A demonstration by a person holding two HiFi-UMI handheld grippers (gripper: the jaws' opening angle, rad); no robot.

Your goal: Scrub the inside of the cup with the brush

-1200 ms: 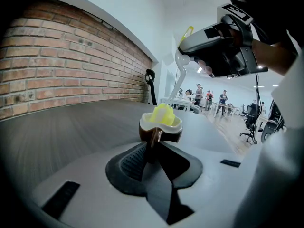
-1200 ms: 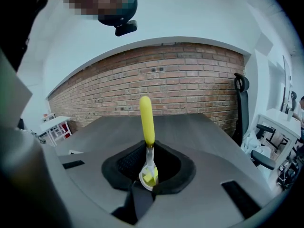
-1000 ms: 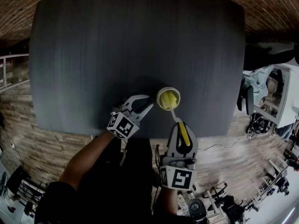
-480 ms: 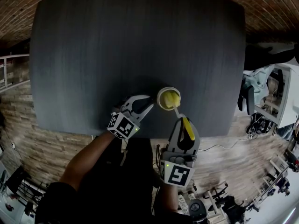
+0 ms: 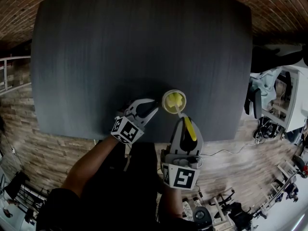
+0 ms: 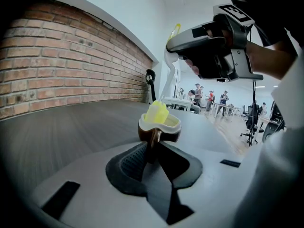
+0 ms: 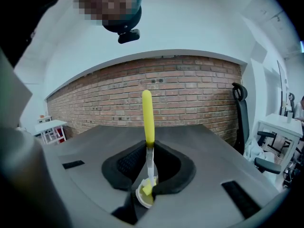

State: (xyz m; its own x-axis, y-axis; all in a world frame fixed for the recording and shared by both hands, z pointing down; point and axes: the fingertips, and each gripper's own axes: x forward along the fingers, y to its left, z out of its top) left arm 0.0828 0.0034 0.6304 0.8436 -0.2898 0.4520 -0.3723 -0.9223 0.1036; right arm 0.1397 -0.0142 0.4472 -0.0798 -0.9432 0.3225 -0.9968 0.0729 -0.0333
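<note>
A small brown cup (image 5: 173,101) with a pale yellow inside stands near the front edge of the dark table (image 5: 120,47). My left gripper (image 5: 153,109) has the cup's handle (image 6: 153,137) between its jaws, which are closing on it. The brush's yellow sponge head (image 5: 175,100) sits inside the cup. Its white shaft (image 6: 167,80) rises to a yellow handle (image 5: 190,129), on which my right gripper (image 5: 185,124) is shut. In the right gripper view the handle (image 7: 148,115) stands up between the jaws (image 7: 151,163) and the sponge (image 7: 148,189) lies in the cup (image 7: 144,197) below.
The table's front edge (image 5: 144,139) runs just under both grippers. A brick wall (image 6: 71,75) stands past the table's far side. A black office chair (image 7: 240,108) and other furniture (image 5: 279,105) lie to the right, off the table.
The right gripper tipped the brush handle a little right and then back left, so the sponge head shifted inside the cup. The left gripper and the cup stayed where they were.
</note>
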